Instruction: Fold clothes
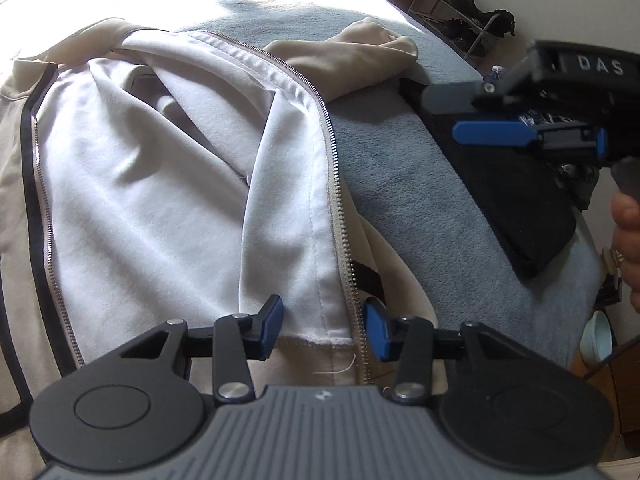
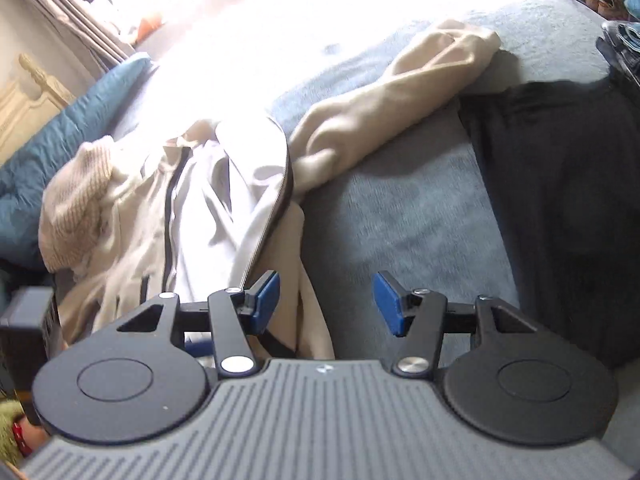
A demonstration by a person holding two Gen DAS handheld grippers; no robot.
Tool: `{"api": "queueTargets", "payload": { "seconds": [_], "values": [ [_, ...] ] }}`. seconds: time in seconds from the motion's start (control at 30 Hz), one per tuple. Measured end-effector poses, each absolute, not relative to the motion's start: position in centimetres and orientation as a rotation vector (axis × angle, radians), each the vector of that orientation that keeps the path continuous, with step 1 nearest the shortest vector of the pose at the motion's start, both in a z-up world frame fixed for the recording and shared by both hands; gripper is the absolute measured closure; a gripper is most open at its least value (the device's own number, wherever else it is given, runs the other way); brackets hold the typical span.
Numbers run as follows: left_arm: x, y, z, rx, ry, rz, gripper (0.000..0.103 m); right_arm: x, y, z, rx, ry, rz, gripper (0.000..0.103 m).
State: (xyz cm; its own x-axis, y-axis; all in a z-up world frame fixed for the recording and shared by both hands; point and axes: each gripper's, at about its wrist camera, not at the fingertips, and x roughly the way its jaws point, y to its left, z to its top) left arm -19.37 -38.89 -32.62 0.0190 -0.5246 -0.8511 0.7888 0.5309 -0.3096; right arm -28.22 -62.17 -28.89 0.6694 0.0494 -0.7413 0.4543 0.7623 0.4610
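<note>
A beige zip jacket (image 1: 168, 168) lies open on the bed with its white lining up; one sleeve (image 1: 360, 60) stretches away to the right. My left gripper (image 1: 326, 324) stands open astride the jacket's bottom hem, the zipper edge (image 1: 340, 240) running between its blue pads without being pinched. In the right wrist view the jacket (image 2: 224, 200) lies to the left. My right gripper (image 2: 328, 300) is open there with nothing between its pads, over the jacket's beige edge and the blanket. In the left wrist view the right gripper (image 1: 444, 116) hovers over a folded black garment (image 1: 512, 200).
A grey-blue blanket (image 2: 400, 208) covers the bed. The black garment (image 2: 560, 200) lies at the right. A knitted beige piece (image 2: 76, 200) and a blue pillow (image 2: 60, 140) sit at the left. A shoe rack (image 1: 460, 12) stands beyond the bed. A hand (image 1: 628, 240) shows at the right edge.
</note>
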Motion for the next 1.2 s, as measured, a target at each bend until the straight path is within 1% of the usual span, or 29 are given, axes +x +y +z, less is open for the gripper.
{"api": "queueTargets", "payload": {
  "seconds": [0.07, 0.13, 0.17, 0.2, 0.3, 0.37, 0.4, 0.43, 0.47, 0.5, 0.53, 0.73, 0.87, 0.97, 1.2],
  "values": [
    [-18.9, -38.2, -32.5, 0.239, 1.174, -1.031, 0.064, -24.6, -63.4, -29.4, 0.700, 0.775, -0.204, 0.051],
    [-18.5, -37.6, -32.6, 0.197, 1.190, -1.013, 0.070, -21.0, -64.7, -29.9, 0.718, 0.732, -0.158, 0.051],
    [-18.3, -37.4, -32.7, 0.176, 1.200, -1.005, 0.071, -19.2, -65.2, -30.2, 0.722, 0.715, -0.138, 0.051],
    [-18.2, -37.2, -32.8, 0.159, 1.208, -0.999, 0.072, -17.5, -65.4, -30.6, 0.692, 0.728, -0.135, 0.052],
    [-17.8, -36.7, -33.4, 0.100, 1.235, -0.974, 0.080, -12.6, -65.5, -32.0, 0.592, 0.783, -0.146, 0.053],
    [-17.5, -36.4, -33.8, 0.057, 1.251, -0.956, 0.081, -10.0, -65.4, -33.2, 0.524, 0.858, -0.152, 0.053],
    [-17.5, -36.2, -33.9, 0.038, 1.253, -0.949, 0.081, -9.3, -65.4, -33.7, 0.512, 0.880, -0.158, 0.057],
    [-17.4, -36.0, -34.0, 0.020, 1.256, -0.942, 0.083, -8.9, -65.6, -34.1, 0.522, 0.895, -0.150, 0.068],
    [-17.3, -35.8, -34.1, -0.003, 1.260, -0.937, 0.084, -8.6, -65.8, -34.4, 0.532, 0.910, -0.142, 0.076],
    [-17.2, -35.5, -34.1, -0.029, 1.265, -0.933, 0.092, -8.3, -65.9, -34.7, 0.543, 0.921, -0.134, 0.091],
    [-17.1, -35.1, -34.1, -0.060, 1.274, -0.929, 0.092, -8.5, -65.9, -34.3, 0.563, 0.902, -0.126, 0.099],
    [-16.3, -30.8, -32.7, -0.309, 1.307, -0.916, 0.093, -10.0, -64.2, -29.0, 0.590, 0.719, -0.066, 0.100],
    [-15.7, -26.7, -32.2, -0.524, 1.345, -0.866, 0.093, -8.8, -61.4, -26.7, 0.603, 0.657, 0.050, 0.100],
    [-15.6, -24.1, -32.9, -0.632, 1.372, -0.800, 0.093, -6.7, -57.9, -26.8, 0.564, 0.667, 0.147, 0.100],
    [-15.3, -19.5, -36.2, -0.743, 1.393, -0.639, 0.093, -1.9, -48.3, -31.5, 0.341, 0.792, 0.248, 0.100]
  ]
}}
